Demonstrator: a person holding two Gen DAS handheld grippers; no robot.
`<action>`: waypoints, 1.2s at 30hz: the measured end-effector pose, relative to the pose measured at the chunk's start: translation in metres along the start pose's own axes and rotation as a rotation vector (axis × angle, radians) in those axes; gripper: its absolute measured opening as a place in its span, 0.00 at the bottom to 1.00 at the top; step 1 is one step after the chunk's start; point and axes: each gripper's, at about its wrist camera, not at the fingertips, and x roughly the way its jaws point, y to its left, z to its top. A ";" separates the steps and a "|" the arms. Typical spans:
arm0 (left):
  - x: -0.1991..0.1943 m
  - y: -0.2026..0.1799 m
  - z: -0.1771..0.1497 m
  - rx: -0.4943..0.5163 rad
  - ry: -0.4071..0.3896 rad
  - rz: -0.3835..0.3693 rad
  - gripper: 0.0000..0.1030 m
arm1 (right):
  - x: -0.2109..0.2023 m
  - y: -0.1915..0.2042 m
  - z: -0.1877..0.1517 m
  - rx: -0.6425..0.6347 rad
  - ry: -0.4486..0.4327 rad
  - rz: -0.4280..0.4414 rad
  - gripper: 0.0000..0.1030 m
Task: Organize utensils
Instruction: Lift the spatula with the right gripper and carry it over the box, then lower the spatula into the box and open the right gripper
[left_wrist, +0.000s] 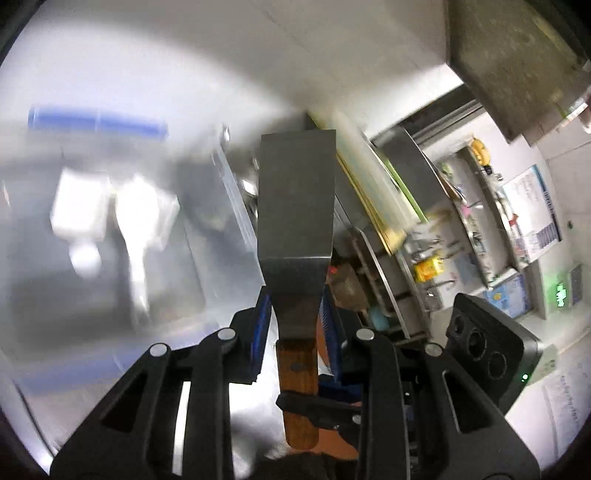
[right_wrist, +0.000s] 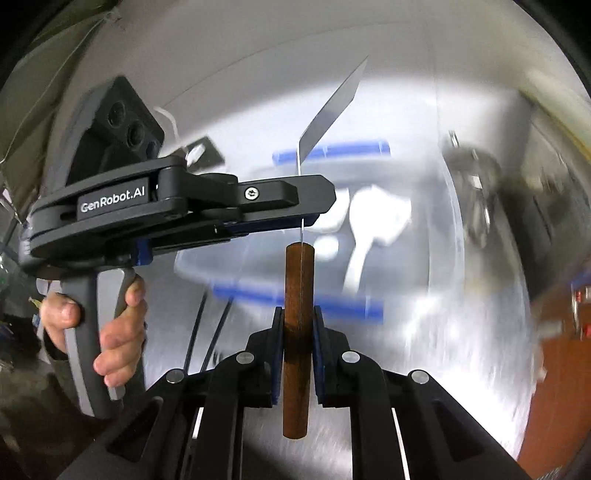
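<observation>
A metal scraper with a flat steel blade (left_wrist: 295, 206) and a brown wooden handle (left_wrist: 299, 373) is held in the air by both grippers. My left gripper (left_wrist: 295, 321) is shut on the blade's narrow neck just above the handle. My right gripper (right_wrist: 298, 328) is shut on the wooden handle (right_wrist: 297, 332), seen edge-on with the thin blade (right_wrist: 332, 107) rising above. The left gripper (right_wrist: 303, 206) crosses the right wrist view from the left, clamped on the blade. Below lies a blurred clear bin (right_wrist: 332, 295) with blue handles holding white utensils (right_wrist: 369, 221).
A steel counter (left_wrist: 92, 369) spreads under both grippers. The clear bin (left_wrist: 96, 122) and white utensils (left_wrist: 140, 221) show blurred at left. Stacked cutting boards (left_wrist: 376, 184) and steel shelves (left_wrist: 480, 221) with kitchen items stand at right. A person's hand (right_wrist: 110, 332) grips the left handle.
</observation>
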 end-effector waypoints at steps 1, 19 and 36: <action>0.003 0.006 0.021 -0.008 -0.004 0.015 0.25 | 0.012 -0.006 0.023 0.005 -0.007 -0.001 0.15; 0.131 0.165 0.082 -0.255 0.259 0.274 0.25 | 0.215 -0.087 0.075 0.144 0.393 -0.110 0.16; -0.008 0.066 0.049 -0.010 -0.043 0.322 0.77 | 0.060 -0.021 0.038 -0.046 0.078 -0.072 0.45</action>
